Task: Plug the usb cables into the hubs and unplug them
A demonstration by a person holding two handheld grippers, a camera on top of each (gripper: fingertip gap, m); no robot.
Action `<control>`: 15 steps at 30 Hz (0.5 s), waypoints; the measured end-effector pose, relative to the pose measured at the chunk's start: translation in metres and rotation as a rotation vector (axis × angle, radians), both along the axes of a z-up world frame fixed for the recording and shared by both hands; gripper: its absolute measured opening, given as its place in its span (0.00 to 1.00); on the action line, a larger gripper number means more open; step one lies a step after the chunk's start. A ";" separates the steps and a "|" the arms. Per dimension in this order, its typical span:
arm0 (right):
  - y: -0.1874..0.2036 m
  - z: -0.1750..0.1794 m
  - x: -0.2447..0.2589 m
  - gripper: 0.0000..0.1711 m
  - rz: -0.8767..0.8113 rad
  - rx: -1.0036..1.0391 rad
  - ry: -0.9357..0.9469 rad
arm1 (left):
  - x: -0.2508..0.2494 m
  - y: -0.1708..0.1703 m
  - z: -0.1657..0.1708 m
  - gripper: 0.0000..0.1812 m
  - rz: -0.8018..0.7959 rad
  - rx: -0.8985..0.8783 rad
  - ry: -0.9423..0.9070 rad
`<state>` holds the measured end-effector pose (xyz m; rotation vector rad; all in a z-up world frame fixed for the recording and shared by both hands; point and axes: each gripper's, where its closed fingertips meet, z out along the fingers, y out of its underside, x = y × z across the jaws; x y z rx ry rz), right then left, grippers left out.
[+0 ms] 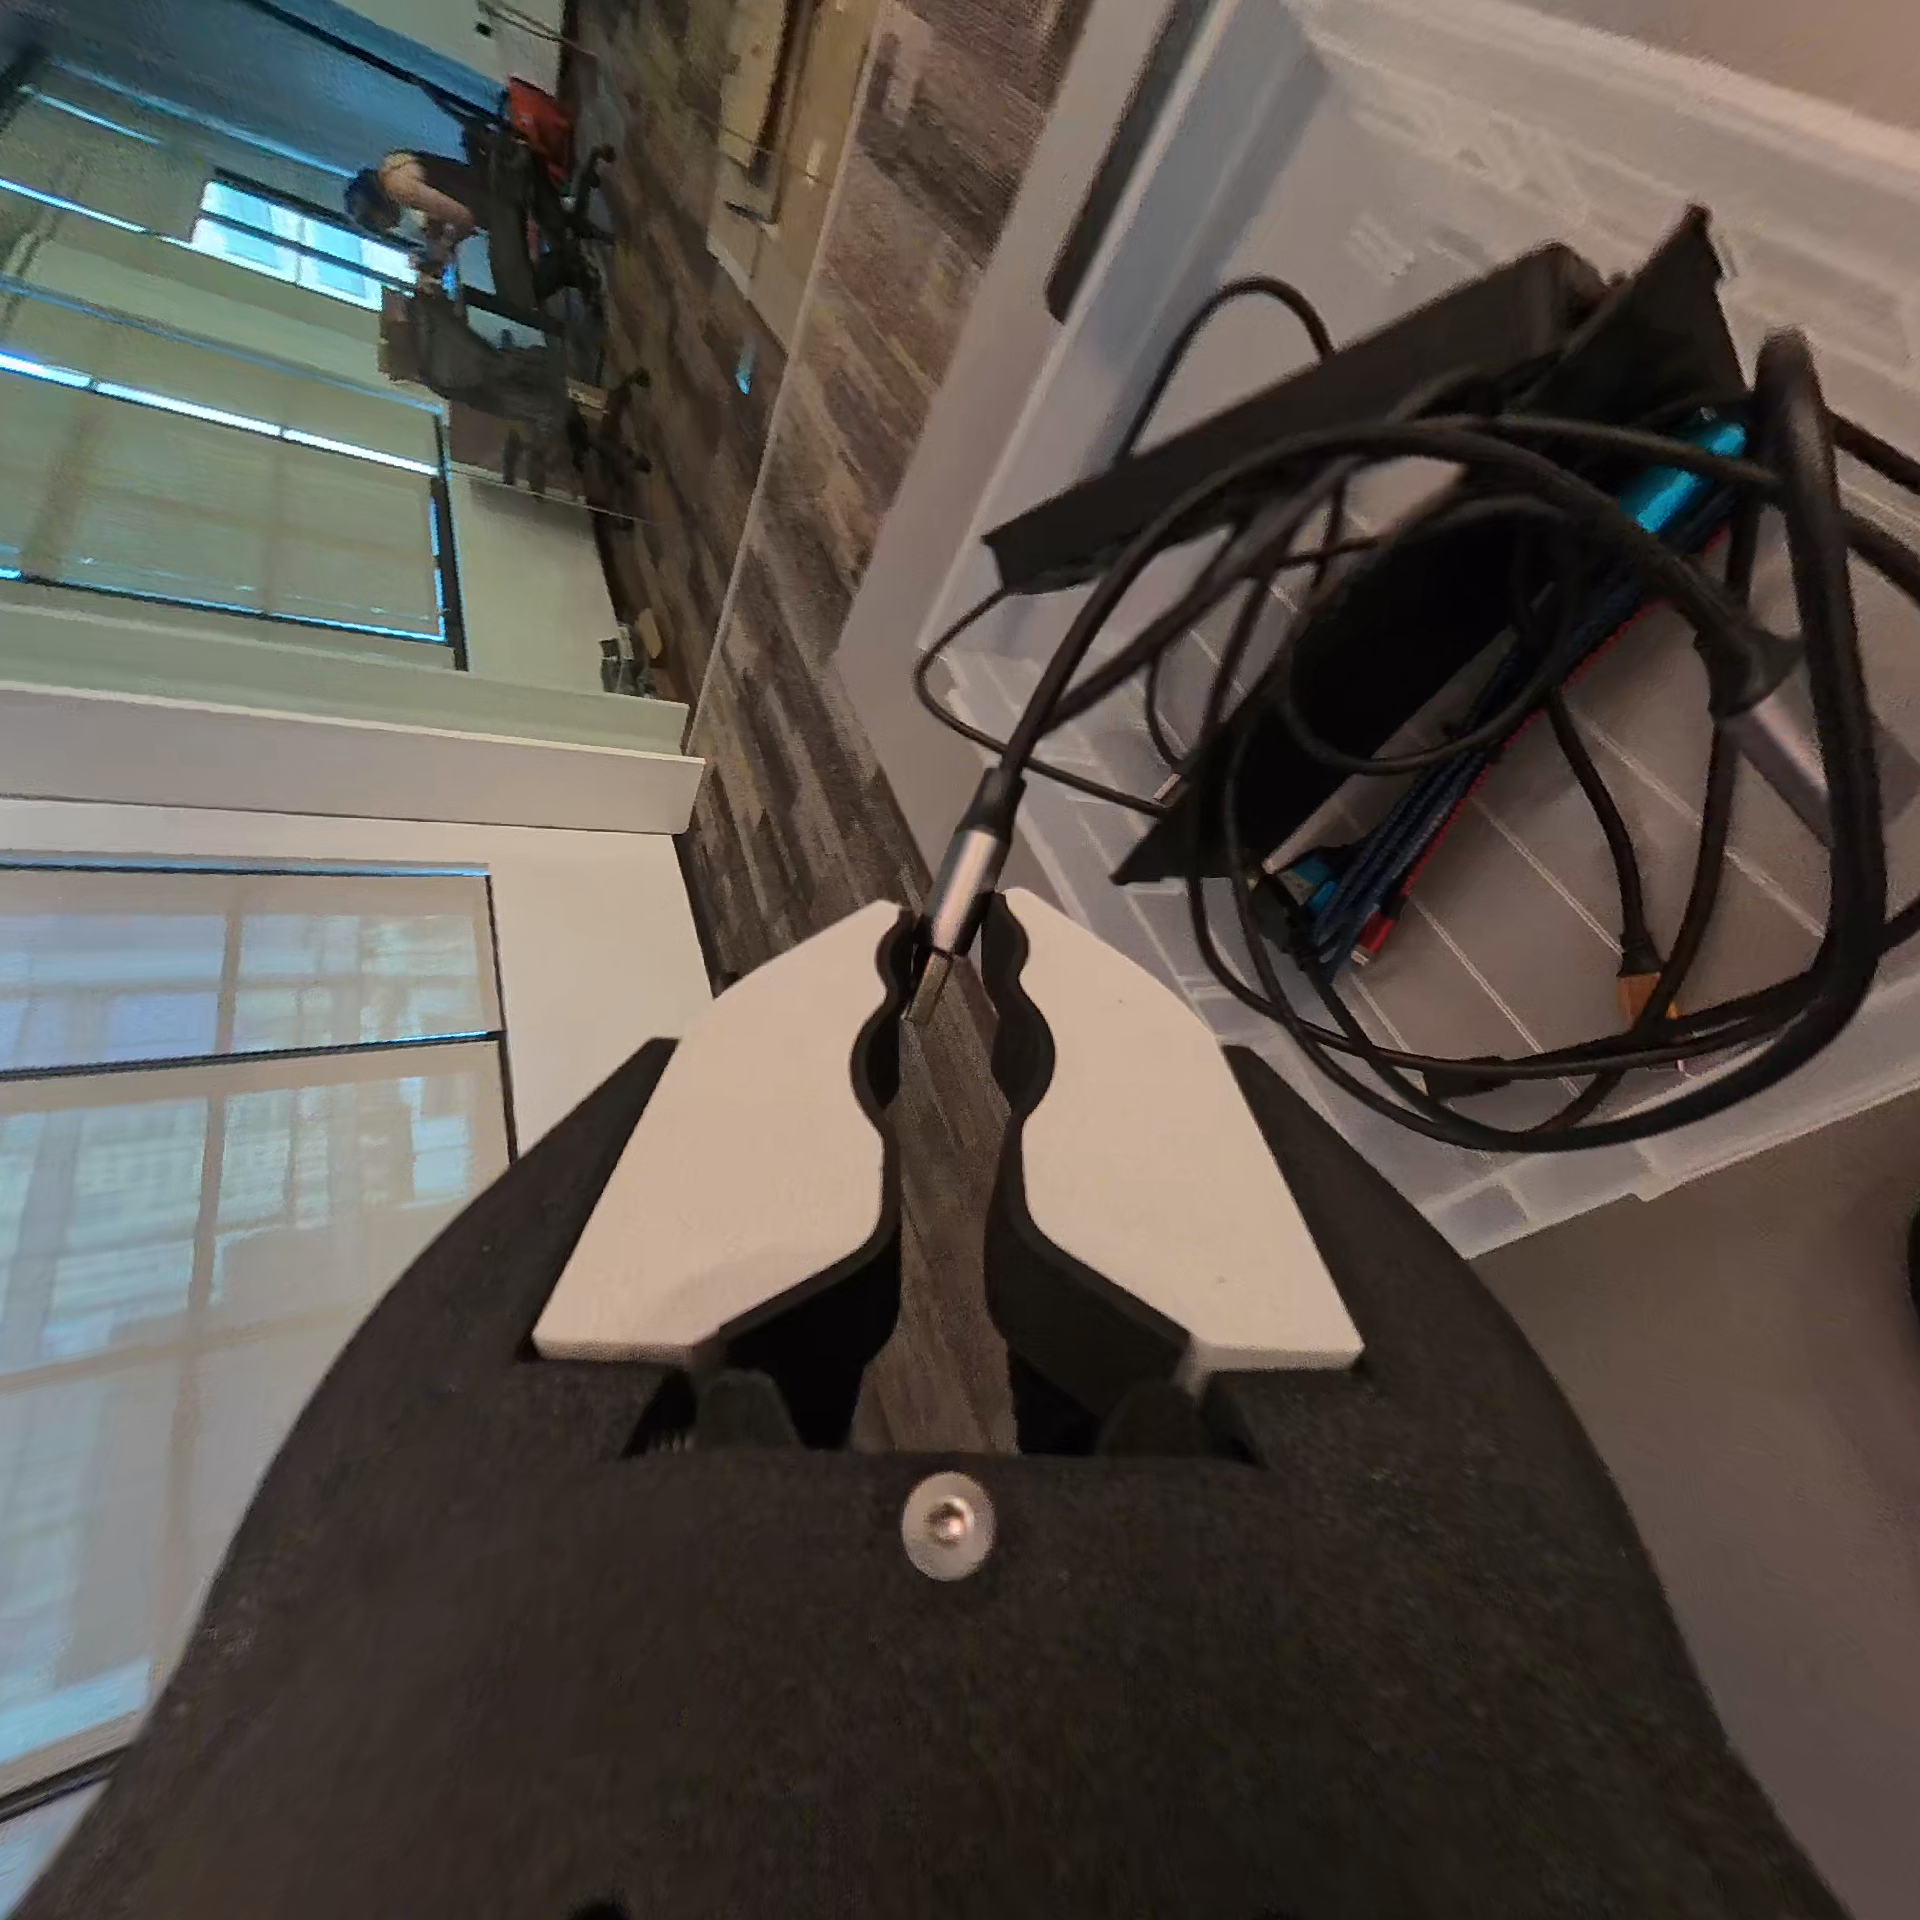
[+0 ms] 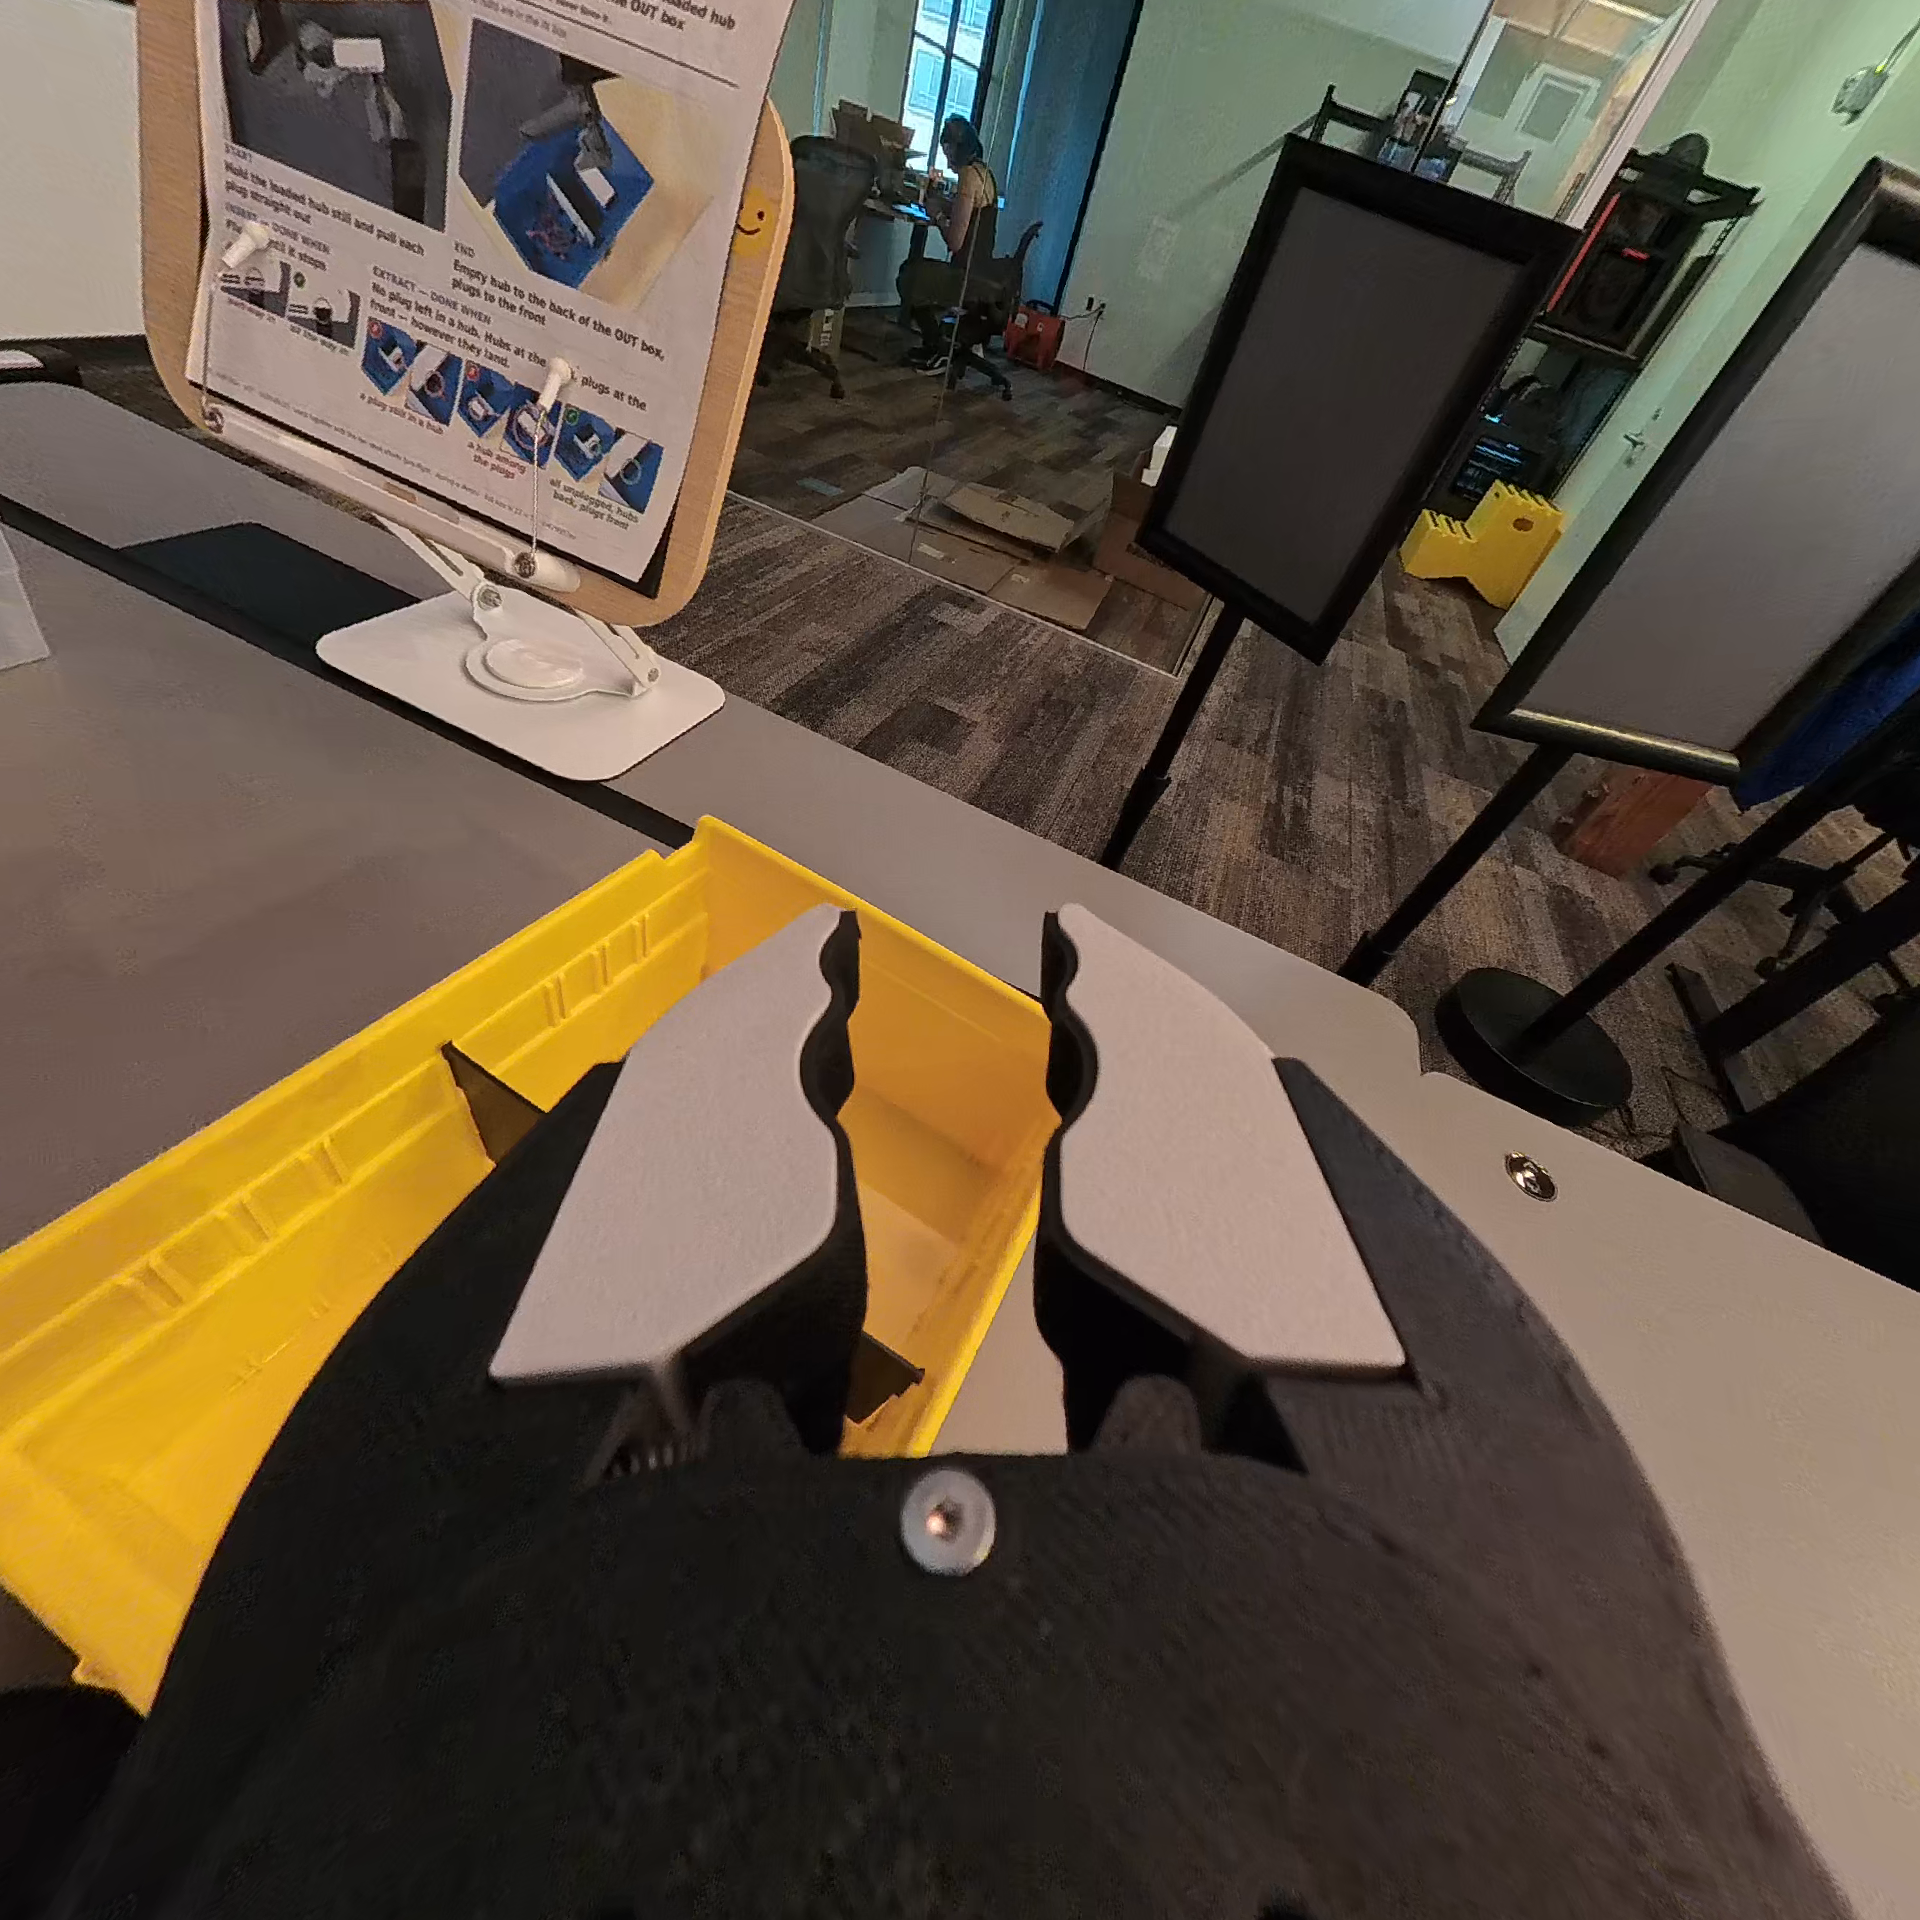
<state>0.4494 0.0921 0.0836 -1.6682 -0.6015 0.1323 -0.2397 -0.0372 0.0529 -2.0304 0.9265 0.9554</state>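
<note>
In the left wrist view my left gripper [image 1: 948, 920] is shut on a silver USB plug [image 1: 951, 920]; its metal tip points back toward me. The plug's black cable [image 1: 1132, 613] loops up to a tangle of cables [image 1: 1621, 748] lying over a clear plastic bin [image 1: 1101, 322]. Black dividers [image 1: 1351, 416], blue items [image 1: 1683, 478] and orange-tipped plugs [image 1: 1636, 977] sit in that bin; no hub can be told apart. In the right wrist view my right gripper [image 2: 951, 935] is open and empty, held above the end of a yellow bin [image 2: 582, 997].
The yellow bin stands on a grey table [image 2: 260, 831] and has a black divider [image 2: 488, 1101]. An instruction sheet on a white stand [image 2: 468, 312] stands at the back left. Black sign stands [image 2: 1340, 416] and a seated person [image 2: 966, 218] are on the carpet beyond the table edge. Some 70 centimeters of space lies between my two pairs of fingers.
</note>
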 end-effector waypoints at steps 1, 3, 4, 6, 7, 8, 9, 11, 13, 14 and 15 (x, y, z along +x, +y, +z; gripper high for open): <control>0.000 0.000 -0.001 0.20 0.001 -0.001 -0.002 | 0.002 -0.001 0.012 0.07 0.004 0.030 -0.016; 0.000 -0.001 -0.002 0.20 0.002 -0.002 -0.007 | 0.010 -0.002 0.034 0.07 0.004 0.085 -0.073; 0.000 -0.001 -0.002 0.20 0.002 -0.002 -0.008 | 0.018 -0.002 0.043 0.07 -0.006 0.103 -0.116; 0.000 0.000 -0.002 0.20 0.004 0.000 -0.008 | 0.042 -0.002 0.054 0.07 -0.040 0.110 -0.217; 0.000 0.001 -0.002 0.20 0.004 0.000 -0.008 | 0.057 -0.002 0.055 0.07 -0.062 0.105 -0.250; 0.000 0.001 -0.002 0.20 0.004 0.001 -0.007 | 0.072 0.000 0.055 0.07 -0.086 0.099 -0.272; -0.001 0.001 -0.002 0.20 0.004 0.001 -0.006 | 0.088 0.001 0.054 0.07 -0.110 0.095 -0.285; -0.001 0.001 -0.002 0.20 0.005 0.000 -0.006 | 0.123 0.006 0.047 0.06 -0.169 0.075 -0.310; -0.001 0.000 -0.002 0.20 0.006 -0.002 -0.008 | 0.161 0.011 0.035 0.06 -0.231 0.045 -0.340; -0.001 0.000 -0.002 0.20 0.007 -0.004 -0.009 | 0.182 0.013 0.026 0.06 -0.272 0.010 -0.364; -0.001 -0.001 -0.002 0.20 0.008 -0.006 -0.011 | 0.203 0.016 0.014 0.06 -0.309 -0.025 -0.383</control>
